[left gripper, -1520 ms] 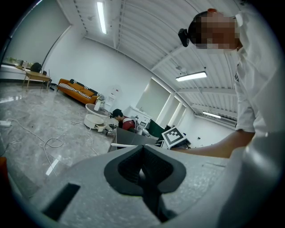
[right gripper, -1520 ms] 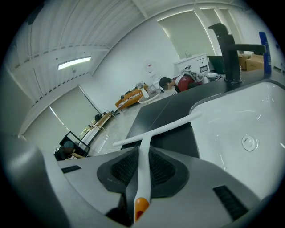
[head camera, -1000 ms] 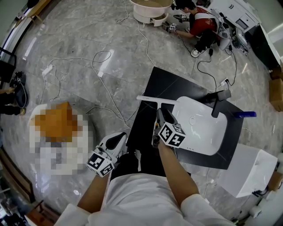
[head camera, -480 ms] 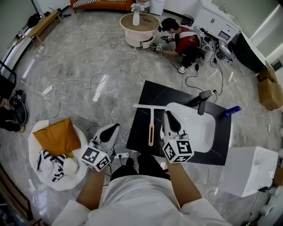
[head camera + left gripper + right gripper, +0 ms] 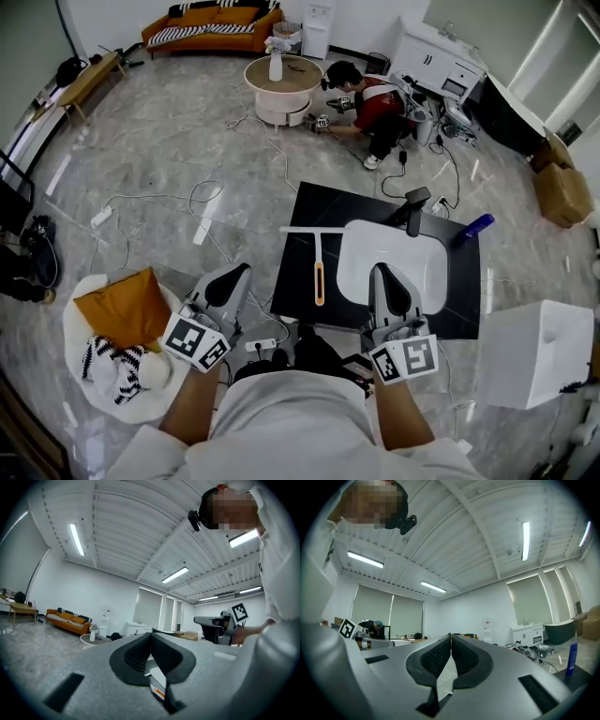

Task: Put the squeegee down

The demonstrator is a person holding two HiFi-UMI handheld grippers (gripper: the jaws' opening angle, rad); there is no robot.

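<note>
The squeegee [image 5: 319,261], white with an orange grip, lies flat on the black mat [image 5: 323,202], its blade at the far end. Neither gripper touches it. In the head view my right gripper [image 5: 385,273] is held over the near edge of the white sink basin [image 5: 398,251], to the right of the squeegee. Its jaws are shut with nothing between them, as the right gripper view [image 5: 451,638] also shows. My left gripper [image 5: 234,273] hangs over the floor left of the mat, shut and empty, pointing level across the room [image 5: 151,634].
A black faucet [image 5: 412,208] and a blue bottle [image 5: 474,226] stand at the basin's far side. A white box [image 5: 525,352] is at the right. A cushioned seat [image 5: 122,323] sits at the left. Cables [image 5: 206,202] cross the floor. A person [image 5: 375,98] crouches beyond, near a round table [image 5: 279,80].
My right gripper let go of the squeegee, drew back toward my body and shut. The squeegee stays flat on the mat. Both grippers rose, and the head view tilted up.
</note>
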